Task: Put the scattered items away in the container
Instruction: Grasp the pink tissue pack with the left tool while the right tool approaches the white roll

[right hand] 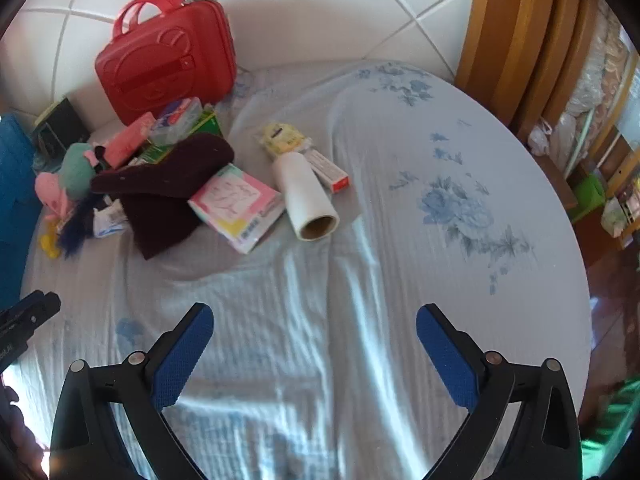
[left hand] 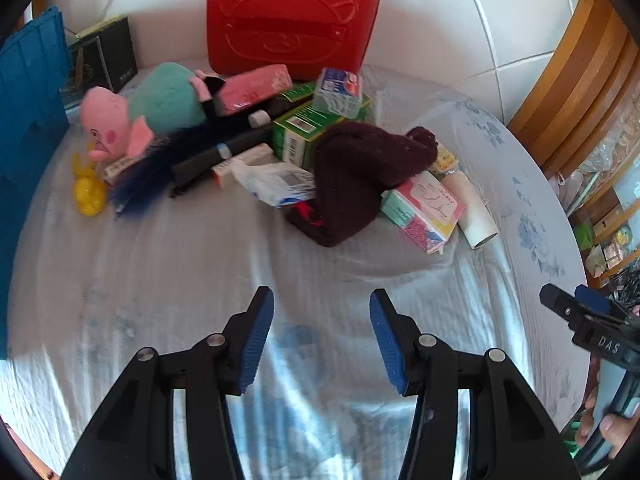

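Observation:
A heap of scattered items lies on the pale floral cloth (left hand: 200, 264): a pink pig plush (left hand: 112, 124), a dark maroon knit (left hand: 360, 168), green boxes (left hand: 300, 132), a pink-and-teal box (left hand: 424, 208) and a white roll (left hand: 476, 208). Behind the heap a red case (left hand: 292, 28) stands shut and upright. A blue crate (left hand: 28, 120) is at the left edge. My left gripper (left hand: 322, 336) hangs open over bare cloth, short of the heap. My right gripper (right hand: 316, 352) is open wider, nothing between its fingers, with the white roll (right hand: 306, 196) and maroon knit (right hand: 168, 184) ahead.
A black box (left hand: 104, 52) leans at the tiled wall beside the crate. A yellow toy (left hand: 90, 188) lies at the heap's left. Wooden furniture (right hand: 508, 40) borders the cloth's right side, with cluttered shelves beyond. A small red-and-white box (right hand: 330, 170) lies next to the roll.

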Available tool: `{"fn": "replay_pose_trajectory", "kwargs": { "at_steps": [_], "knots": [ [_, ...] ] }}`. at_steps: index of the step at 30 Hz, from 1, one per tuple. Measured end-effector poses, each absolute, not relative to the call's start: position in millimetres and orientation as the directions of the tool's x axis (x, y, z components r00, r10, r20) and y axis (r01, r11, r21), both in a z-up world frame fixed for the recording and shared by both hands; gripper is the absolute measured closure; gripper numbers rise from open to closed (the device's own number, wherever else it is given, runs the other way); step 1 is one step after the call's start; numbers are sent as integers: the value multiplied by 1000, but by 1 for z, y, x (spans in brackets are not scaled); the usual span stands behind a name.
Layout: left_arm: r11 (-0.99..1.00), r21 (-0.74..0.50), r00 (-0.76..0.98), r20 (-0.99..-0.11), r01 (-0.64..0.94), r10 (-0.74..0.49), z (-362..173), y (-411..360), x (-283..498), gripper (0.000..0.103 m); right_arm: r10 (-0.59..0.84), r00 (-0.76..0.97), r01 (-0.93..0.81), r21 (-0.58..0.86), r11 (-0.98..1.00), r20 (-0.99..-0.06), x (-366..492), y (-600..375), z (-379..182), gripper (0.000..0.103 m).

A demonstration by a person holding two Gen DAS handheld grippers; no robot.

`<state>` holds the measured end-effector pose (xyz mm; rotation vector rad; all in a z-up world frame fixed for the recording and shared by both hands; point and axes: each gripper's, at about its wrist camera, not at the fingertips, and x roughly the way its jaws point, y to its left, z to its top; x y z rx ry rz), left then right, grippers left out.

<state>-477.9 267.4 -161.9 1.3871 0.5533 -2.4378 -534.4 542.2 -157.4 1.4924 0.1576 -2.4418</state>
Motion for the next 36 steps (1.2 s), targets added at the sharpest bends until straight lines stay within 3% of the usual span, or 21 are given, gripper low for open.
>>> {"fn": "replay_pose_trajectory", "kwargs": {
  "at_steps": [13,22,28,36],
  "knots": [
    [-932,-95,-415,-908,349,-63,-223,352,-611,54,-236,-338,375,99,-922,-911,-599,580,-210,0],
    [-850,63,-255,-940,524,-227,-240,277,-559,51,-301,-286,456,147,-878,-910,-625,553,-224,0],
    [-903,-11,-347,-925,429,-153,-206,299,-548,51,-328,-265,485,168,-858,-907,-632,533,-228,0],
    [-951,3,-391,-911,309,-130,-206,323,-579,29,-283,-284,486,117,-866,-916,-646,533,-226,0]
  ]
}}
